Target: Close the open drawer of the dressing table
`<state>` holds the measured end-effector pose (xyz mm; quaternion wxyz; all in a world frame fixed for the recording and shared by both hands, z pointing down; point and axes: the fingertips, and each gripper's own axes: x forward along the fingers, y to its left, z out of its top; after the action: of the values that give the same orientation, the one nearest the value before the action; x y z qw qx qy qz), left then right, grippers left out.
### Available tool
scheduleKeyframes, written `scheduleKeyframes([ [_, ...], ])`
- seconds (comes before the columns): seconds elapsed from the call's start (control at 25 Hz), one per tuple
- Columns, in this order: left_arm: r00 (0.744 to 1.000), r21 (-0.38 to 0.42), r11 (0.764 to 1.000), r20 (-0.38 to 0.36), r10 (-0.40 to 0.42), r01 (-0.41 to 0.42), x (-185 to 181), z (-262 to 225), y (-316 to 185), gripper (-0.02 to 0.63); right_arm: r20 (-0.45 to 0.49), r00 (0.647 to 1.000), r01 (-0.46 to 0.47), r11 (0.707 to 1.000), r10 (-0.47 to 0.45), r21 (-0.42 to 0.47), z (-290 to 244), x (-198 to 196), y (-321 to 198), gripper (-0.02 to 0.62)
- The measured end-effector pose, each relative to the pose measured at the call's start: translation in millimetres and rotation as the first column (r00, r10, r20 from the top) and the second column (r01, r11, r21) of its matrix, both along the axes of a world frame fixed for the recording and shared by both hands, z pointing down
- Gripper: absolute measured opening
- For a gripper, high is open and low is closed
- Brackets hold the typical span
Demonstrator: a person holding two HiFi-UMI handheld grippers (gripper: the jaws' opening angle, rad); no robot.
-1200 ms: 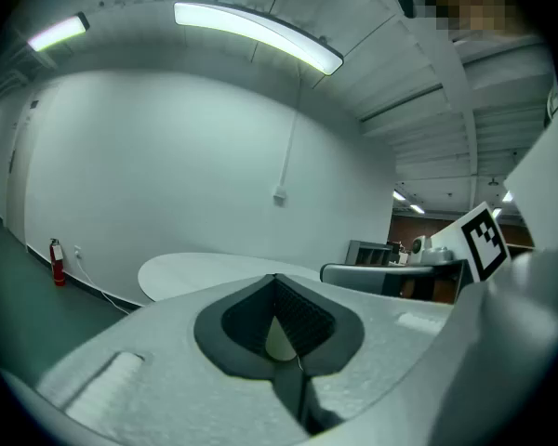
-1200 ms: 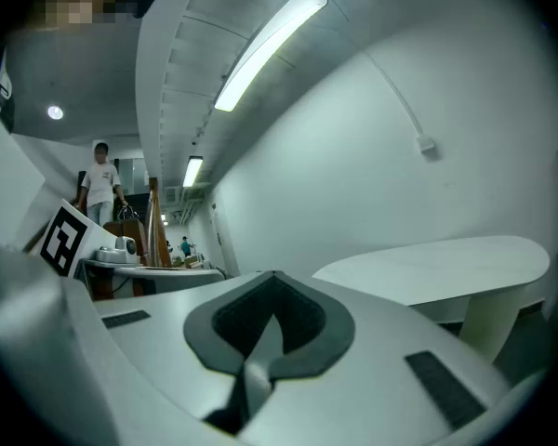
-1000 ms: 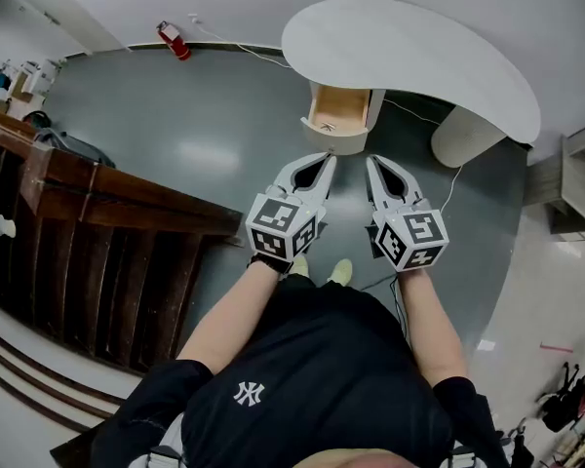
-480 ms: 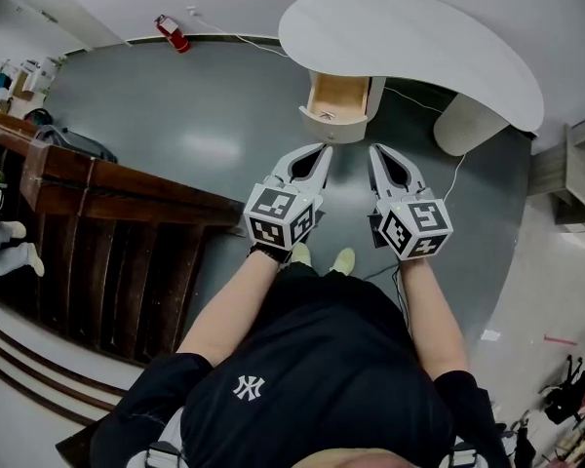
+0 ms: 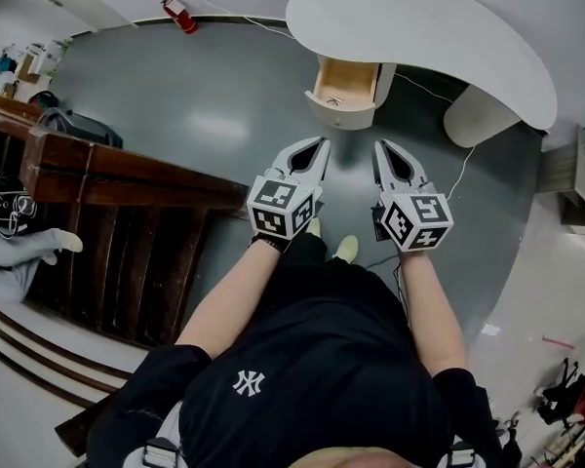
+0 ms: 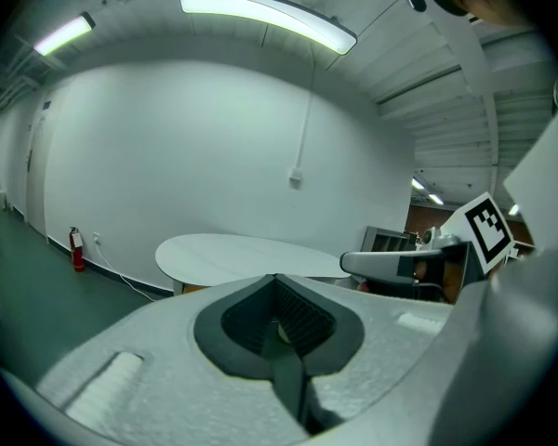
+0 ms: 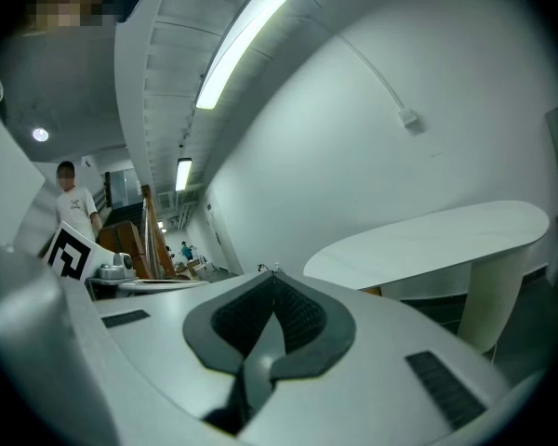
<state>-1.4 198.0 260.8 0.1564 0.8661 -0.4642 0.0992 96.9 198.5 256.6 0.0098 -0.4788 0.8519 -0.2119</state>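
Head view: drawer (image 5: pixel 346 91) stands open under dressing table (image 5: pixel 419 37) edge; left gripper (image 5: pixel 319 145) and right gripper (image 5: pixel 381 148) both pinched together, empty, apart from it.

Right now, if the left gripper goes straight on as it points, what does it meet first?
Probably the open drawer of the dressing table; the left gripper aims at its front, but depth is unclear.

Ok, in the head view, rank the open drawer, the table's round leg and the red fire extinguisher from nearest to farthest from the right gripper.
1. Open drawer, just ahead of the right gripper, slightly left.
2. Round leg, ahead to the right.
3. Red fire extinguisher, far left by the wall.
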Motion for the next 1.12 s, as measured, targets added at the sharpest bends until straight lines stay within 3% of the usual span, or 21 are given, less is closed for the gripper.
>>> scheduleKeyframes([
  [0.36, 1.0, -0.033, 0.999, 0.008, -0.01, 0.011, -10.4, 31.5, -29.9, 0.009, -0.025, 1.0, -0.003, 0.999, 0.002, -0.047, 33.5, -7.1, -28.1, 0.015],
  [0.6, 1.0, -0.087, 0.996, 0.016, 0.002, -0.001, -23.9, 74.5, -67.6, 0.009, -0.094, 0.996, -0.008, 0.995, -0.001, -0.097, 75.8, -19.5, -64.7, 0.015],
  [1.12, 0.989, -0.199, 0.973, 0.059, 0.135, -0.121, -64.3, 192.7, -172.5, 0.009, -0.22, 0.974, -0.101, 0.966, 0.048, -0.236, 198.7, -55.8, -162.6, 0.015],
])
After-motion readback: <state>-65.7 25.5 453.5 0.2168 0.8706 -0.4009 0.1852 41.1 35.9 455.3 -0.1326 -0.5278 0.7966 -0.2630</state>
